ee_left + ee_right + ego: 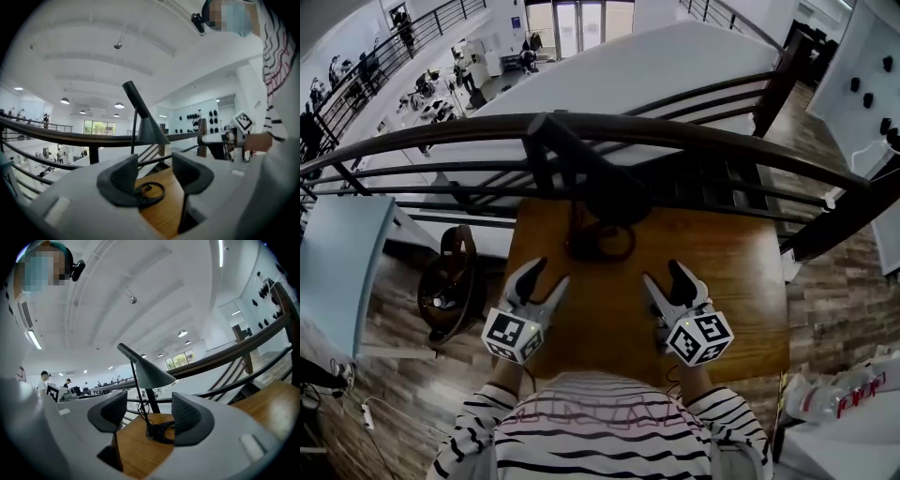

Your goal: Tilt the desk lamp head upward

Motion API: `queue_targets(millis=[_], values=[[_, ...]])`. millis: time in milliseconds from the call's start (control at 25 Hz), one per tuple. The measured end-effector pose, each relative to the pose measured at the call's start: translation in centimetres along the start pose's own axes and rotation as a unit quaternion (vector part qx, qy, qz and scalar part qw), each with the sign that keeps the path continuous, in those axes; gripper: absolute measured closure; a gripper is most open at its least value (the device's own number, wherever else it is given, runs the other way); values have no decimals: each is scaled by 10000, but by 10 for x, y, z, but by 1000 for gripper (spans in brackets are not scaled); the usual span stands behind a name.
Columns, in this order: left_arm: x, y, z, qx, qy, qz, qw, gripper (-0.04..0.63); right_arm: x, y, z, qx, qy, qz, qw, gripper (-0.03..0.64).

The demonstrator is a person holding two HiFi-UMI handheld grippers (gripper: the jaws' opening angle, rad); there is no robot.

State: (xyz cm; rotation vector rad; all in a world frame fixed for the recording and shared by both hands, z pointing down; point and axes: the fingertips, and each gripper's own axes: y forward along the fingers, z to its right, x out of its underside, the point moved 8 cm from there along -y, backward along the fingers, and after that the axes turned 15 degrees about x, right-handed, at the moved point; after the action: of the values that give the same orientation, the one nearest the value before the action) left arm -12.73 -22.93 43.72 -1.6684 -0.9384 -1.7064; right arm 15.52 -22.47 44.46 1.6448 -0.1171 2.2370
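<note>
A black desk lamp point(598, 186) stands at the far middle of the wooden table point(741, 281), its ring base point(600, 242) on the wood. In the left gripper view its cone head point(151, 129) points downward on a thin stem, with the ring base point(151, 191) below it. My left gripper point(539, 277) and right gripper point(667, 279) hover side by side in front of the lamp, both open and empty and well short of it. In the right gripper view the lamp head point(151, 374) hangs above the open jaws of the right gripper point(149, 411). The left gripper point(154, 171) shows only wood and the base between its jaws.
A dark metal railing point(694, 131) runs just behind the table's far edge, with a drop to a lower floor beyond. A dark round stool point(450, 281) stands left of the table. A white surface with bottles point(844, 398) lies at the lower right.
</note>
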Motion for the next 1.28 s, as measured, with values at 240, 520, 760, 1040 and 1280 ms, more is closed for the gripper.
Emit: queue_targets(millis=[240, 520, 760, 1040, 1280], values=[[-2, 33, -37, -129, 197, -81, 9997, 382, -8, 36, 14, -322, -102, 57, 9994, 320], [3, 78, -82, -113, 297, -251, 9992, 391, -15, 79, 28, -720, -175, -50, 9972, 316], [11, 117, -119, -67, 317, -486, 9983, 399, -18, 112, 43, -776, -192, -193, 9966, 316], [21, 155, -150, 54, 348, -773, 9964, 417, -16, 147, 50, -1015, -130, -299, 9943, 316], [35, 167, -165, 77, 282, -860, 9959, 479, -8, 168, 48, -1219, -103, -375, 9918, 313]])
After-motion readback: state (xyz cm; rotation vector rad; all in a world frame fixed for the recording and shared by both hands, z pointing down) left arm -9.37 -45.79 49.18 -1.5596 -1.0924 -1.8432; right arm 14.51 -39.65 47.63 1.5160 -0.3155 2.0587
